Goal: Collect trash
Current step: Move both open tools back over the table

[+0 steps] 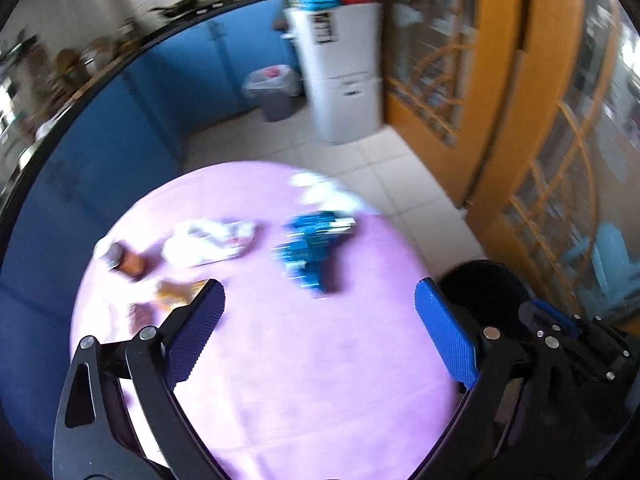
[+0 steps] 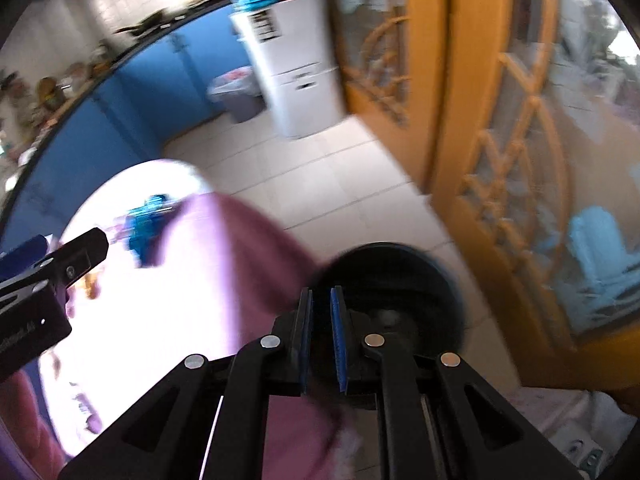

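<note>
the round table, under a pink-purple cloth, fills the near part of the left wrist view. both views are blurred.

at the far left of the table lies a small brown jar on its side. just near of it sit tan and brown scraps, too blurred to identify. right of the jar lies a crumpled white wrapper. further right lies a blue wrapper, well apart from the white one. at the table's far edge, beyond the blue wrapper, sits a white crumpled wad.

the left gripper hangs over the middle of the table, jaws spread wide, nothing between them. none of the trash touches it.

right of the table, on the tiled floor, stands a black bin, close beside the table edge.

the right gripper hangs above the black bin, jaws pressed nearly together with a slim gap; nothing visible between the pads.

in the far background a grey bin with a liner stands against blue cabinets, a white drawer unit to its right, then an orange lattice door at the far right.
</note>
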`<state>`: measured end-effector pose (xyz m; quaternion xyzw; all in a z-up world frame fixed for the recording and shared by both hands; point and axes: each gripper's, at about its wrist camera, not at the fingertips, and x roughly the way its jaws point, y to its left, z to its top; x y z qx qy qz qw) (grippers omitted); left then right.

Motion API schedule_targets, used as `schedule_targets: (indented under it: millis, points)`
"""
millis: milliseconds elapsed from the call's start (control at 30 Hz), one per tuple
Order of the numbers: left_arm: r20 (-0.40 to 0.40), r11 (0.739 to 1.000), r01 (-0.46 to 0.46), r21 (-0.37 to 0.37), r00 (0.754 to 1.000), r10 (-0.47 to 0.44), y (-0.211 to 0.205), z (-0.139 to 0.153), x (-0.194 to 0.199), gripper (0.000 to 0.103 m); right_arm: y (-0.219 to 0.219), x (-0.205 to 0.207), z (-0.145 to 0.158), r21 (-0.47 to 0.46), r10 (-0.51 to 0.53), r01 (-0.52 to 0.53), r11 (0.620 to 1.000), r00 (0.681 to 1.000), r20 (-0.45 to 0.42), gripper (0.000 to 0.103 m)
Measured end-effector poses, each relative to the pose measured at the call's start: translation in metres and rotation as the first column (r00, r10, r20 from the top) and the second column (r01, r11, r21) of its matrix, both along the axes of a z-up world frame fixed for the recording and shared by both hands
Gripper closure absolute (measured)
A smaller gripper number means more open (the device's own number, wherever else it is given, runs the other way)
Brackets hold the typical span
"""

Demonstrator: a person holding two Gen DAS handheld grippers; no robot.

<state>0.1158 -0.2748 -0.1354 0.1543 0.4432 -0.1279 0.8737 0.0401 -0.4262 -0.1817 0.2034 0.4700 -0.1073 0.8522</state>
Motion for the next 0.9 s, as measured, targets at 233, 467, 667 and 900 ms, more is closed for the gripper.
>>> schedule_targets:
  millis: [233, 467, 667, 900]
  points:
    - [-0.015, 0.976, -0.216, 0.004, 0.976, 0.216, 0.117, -0.001, 0.008, 0.004, 0.074, 0.041, -0.001, 0.100, 0.212, -0.212, 0.972, 0.977, 0.012, 0.058]
    - [-0.092, 0.912, -0.411, 0.005, 0.908, 0.409, 0.216, -0.025, 0.000, 0.004, 0.140, 0.063, 0.016, 0.010, 0.317, -0.318, 0.948, 0.947, 0.052, 0.007]
    - [-0.191, 0.852, -0.523, 0.012, 0.835, 0.515, 0.269, -0.058, 0.000, 0.004, 0.154, 0.084, 0.007, -0.038, 0.301, -0.300, 0.953, 0.954, 0.001, 0.007]
    - [-0.299, 0.827, -0.562, 0.007, 0.788, 0.538, 0.299, -0.092, 0.008, 0.029, 0.153, 0.106, -0.011, -0.103, 0.271, -0.277, 0.955, 0.960, -0.070, 0.007]
